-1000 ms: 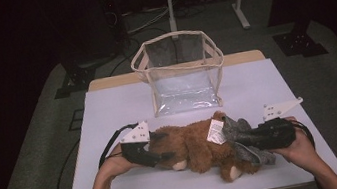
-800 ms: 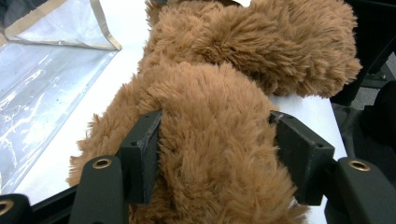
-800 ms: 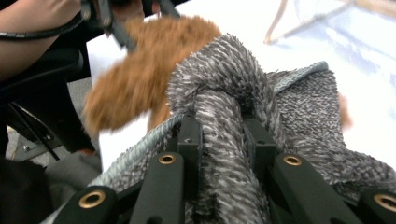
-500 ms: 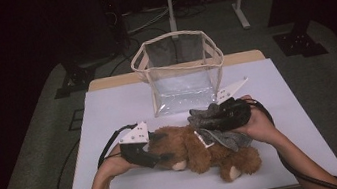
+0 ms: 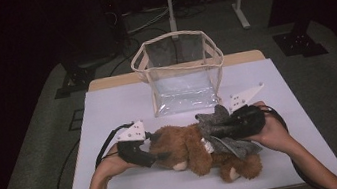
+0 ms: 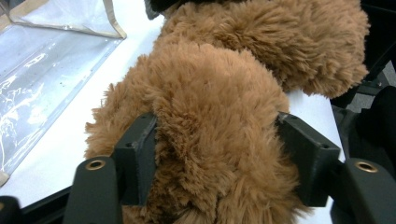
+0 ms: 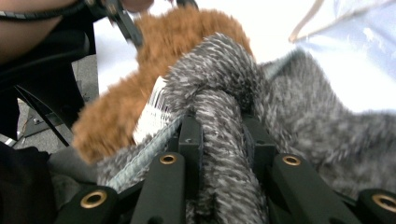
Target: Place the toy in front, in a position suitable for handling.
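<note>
A brown plush toy [image 5: 184, 145] lies on its side on the white table [image 5: 118, 107], a grey knitted scarf [image 5: 230, 147] draped over its right half. My left gripper [image 5: 157, 154] is at the toy's left end, its jaws pressed into the thick brown fur [image 6: 219, 93] from both sides. My right gripper [image 5: 212, 131] comes in from the right and is shut on a rolled fold of the grey scarf [image 7: 219, 93], held slightly above the toy. A white label [image 7: 152, 116] shows between the scarf and the brown fur [image 7: 187, 32].
A clear plastic bag with beige trim [image 5: 182, 80] stands open-topped just behind the toy, and its wall shows in the left gripper view [image 6: 46, 70]. Bare tabletop lies left, right and in front. Dark floor with stands and cables surrounds the table.
My right hand has moved left and a little up, carrying the grey scarf from the toy's right end over its middle. The left hand has stayed in place on the fur.
</note>
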Motion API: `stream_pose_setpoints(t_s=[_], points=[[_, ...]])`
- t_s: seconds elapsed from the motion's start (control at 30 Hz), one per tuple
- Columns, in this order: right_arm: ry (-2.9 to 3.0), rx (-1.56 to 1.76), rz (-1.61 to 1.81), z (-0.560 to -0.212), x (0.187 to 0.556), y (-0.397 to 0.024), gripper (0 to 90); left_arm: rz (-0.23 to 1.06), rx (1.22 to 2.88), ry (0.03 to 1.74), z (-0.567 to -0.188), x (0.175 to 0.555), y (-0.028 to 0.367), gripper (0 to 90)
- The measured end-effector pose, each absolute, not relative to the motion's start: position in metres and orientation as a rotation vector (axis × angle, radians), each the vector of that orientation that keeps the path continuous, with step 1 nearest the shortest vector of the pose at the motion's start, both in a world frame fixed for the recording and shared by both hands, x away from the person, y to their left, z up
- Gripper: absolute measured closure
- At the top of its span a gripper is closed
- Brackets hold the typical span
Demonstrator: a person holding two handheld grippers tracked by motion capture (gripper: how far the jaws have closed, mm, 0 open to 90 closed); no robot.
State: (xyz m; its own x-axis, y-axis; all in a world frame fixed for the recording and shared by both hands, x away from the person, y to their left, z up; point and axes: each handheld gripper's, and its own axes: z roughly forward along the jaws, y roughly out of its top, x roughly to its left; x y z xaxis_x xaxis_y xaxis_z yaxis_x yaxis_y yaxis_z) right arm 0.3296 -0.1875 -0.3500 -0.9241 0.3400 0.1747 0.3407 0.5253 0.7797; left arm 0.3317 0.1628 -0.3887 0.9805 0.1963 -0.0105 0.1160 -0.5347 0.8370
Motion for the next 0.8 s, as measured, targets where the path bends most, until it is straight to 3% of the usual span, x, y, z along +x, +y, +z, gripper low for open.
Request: stream_pose_setpoints(t_s=[0.17,0.37,0.53,0.6,0.8], points=[[-2.739,-0.512,-1.356,-0.339,0.350,-0.149,73.0,0.092,2.134,0.193,-0.392,0.331,0.160,37.9],[-2.777,-0.396,-1.269,-0.348,0.360,-0.107,72.9,0.101,2.138,0.184,-0.392,0.329,0.160,37.7],[-2.770,-0.414,-1.244,-0.361,0.359,-0.112,73.0,0.096,2.149,0.195,-0.385,0.330,0.167,33.8],[-2.744,-0.435,-1.267,-0.365,0.355,-0.122,73.3,0.103,2.178,0.264,-0.380,0.332,0.173,27.2],[-2.742,-0.464,-1.285,-0.357,0.355,-0.122,73.6,0.093,2.146,0.250,-0.391,0.335,0.167,38.1]])
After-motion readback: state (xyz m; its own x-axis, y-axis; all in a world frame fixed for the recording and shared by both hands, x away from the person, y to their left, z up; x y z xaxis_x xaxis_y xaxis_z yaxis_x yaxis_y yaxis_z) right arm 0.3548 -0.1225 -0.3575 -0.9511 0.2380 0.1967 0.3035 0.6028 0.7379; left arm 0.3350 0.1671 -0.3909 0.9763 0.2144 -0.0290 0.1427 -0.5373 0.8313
